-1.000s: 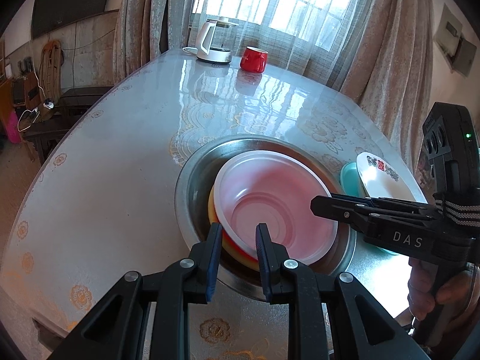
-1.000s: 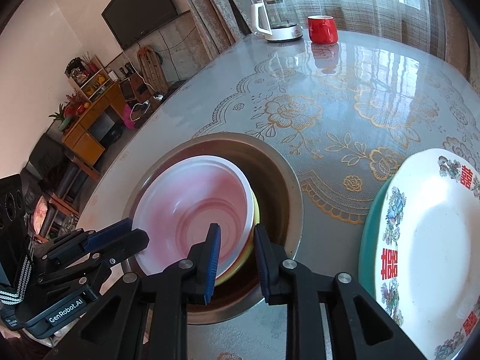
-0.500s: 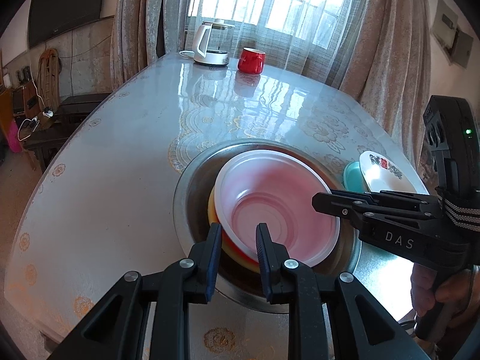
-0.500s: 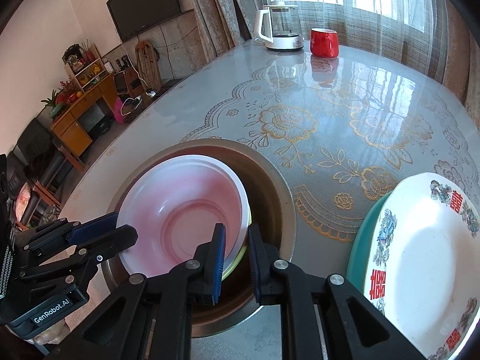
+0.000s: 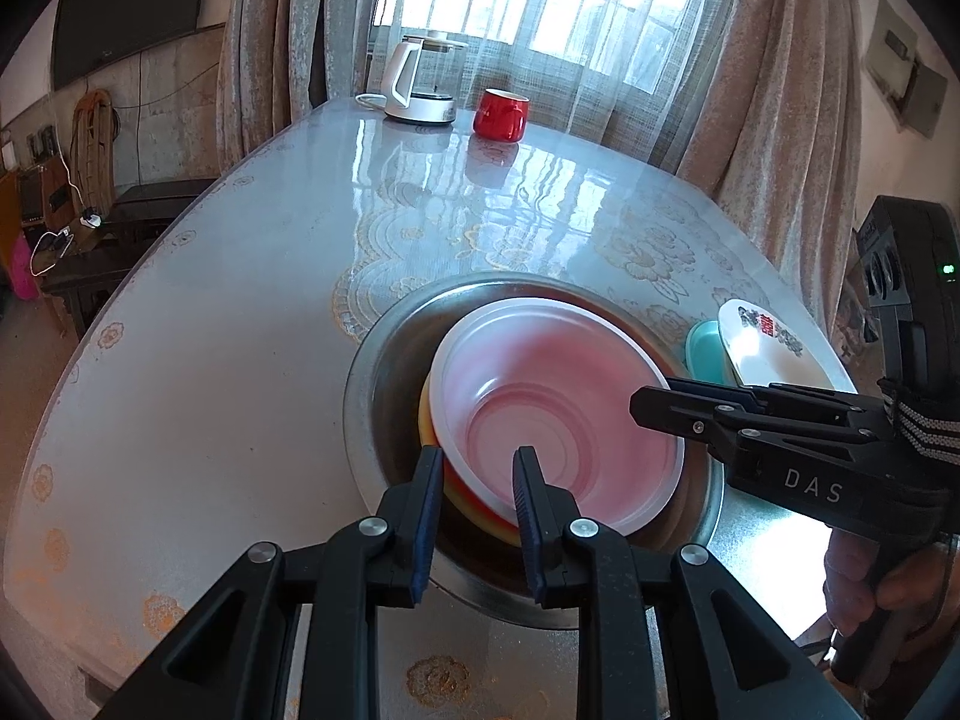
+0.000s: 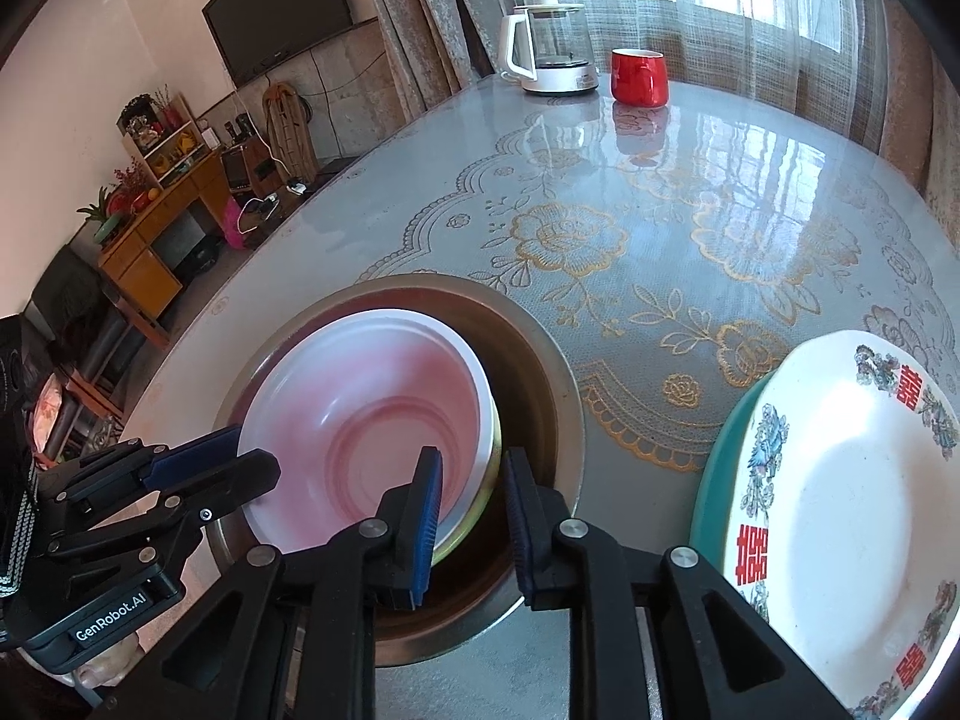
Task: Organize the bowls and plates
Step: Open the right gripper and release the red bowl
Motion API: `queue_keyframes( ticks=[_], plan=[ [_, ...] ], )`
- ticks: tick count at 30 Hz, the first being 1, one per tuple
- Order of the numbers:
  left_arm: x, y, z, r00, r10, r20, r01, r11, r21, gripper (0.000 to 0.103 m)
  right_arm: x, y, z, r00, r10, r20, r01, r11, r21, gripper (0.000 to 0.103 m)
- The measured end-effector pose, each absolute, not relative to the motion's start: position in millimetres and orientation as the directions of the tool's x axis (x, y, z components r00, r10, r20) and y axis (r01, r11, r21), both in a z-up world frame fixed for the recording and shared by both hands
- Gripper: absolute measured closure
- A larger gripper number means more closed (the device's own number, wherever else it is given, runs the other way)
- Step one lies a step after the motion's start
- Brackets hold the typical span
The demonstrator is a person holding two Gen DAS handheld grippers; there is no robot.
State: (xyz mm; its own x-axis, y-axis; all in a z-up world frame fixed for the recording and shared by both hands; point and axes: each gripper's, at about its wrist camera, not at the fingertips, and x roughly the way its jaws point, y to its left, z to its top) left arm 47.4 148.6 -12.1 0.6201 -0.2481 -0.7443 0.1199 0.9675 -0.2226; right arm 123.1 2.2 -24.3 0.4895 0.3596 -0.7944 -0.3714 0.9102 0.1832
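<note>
So the translucent pinkish-white plastic bowl is sitting on top of a stack, with a yellow dish rim peeking out underneath, all of it inside a round stainless steel basin near the front edge of the glossy surface with the gold floral lace cloth. The left tool is set narrow and straddles the near rim of that bowl, one finger inside and one outside. Honestly I can't tell if the pads are actually pinching the rim or just sitting around it. The right tool comes in from the other side of the basin, and its jaws are opening. The bowl's rim and the yellow edge sit between them, but there's a dark gap next to the outer finger, so it's not gripping anything. Just beside the basin, on the right, there's a white plate with red characters and flower prints resting on a teal plate. Way at the far end by the window are a white electric kettle with a glass jug and a red mug, well apart from the dishes.
</note>
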Motion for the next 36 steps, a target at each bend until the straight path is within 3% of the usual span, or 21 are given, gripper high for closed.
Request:
queue_keyframes(
  ticks=[9,22,36],
  plan=[
    [49.4,146.3,-9.5,0.618,-0.248,-0.746,0.127,0.968,-0.217,0.078,112.4,-8.2,-17.9,0.523,0.391,-0.758,-0.351,0.909,0.226,0.075],
    [40.1,152.5,-4.5,0.641,-0.248,-0.726,0.112,0.966,-0.232,0.065,104.3,-28.8,-15.9,0.555,0.398,-0.731,-0.274,0.917,0.291,0.072],
    [30.2,191.0,5.5,0.704,-0.174,-0.688,0.006,0.971,-0.24,0.064,107.8,-72.3,-19.9,0.578,0.522,-0.627,-0.201,0.836,0.511,0.072]
  ],
)
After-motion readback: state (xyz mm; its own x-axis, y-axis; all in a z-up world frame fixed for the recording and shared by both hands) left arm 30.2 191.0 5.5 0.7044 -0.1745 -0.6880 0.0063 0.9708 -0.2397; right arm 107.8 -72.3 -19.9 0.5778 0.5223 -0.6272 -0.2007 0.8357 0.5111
